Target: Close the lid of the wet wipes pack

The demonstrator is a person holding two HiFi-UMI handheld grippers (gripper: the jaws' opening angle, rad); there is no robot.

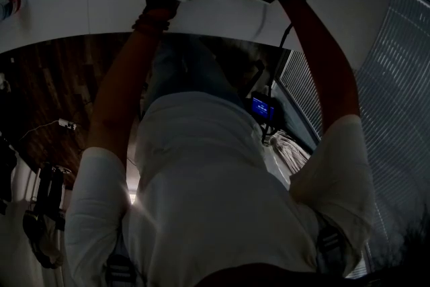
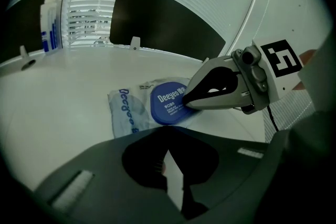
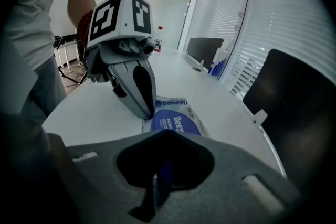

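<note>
Wet wipes pack (image 2: 126, 113): soft, pale and crinkly, with blue letters along one end. Lies flat on the white table (image 2: 63, 92). Lid (image 2: 169, 104): round, dark blue, with white words on top. Sits in the middle of the pack and looks pressed down flat, not sticking up. Touched at one rim by the closed tip of the right gripper (image 2: 185, 104). Touched on the other side, just beside the lid, by the closed tip of the left gripper (image 3: 148, 114).
</note>
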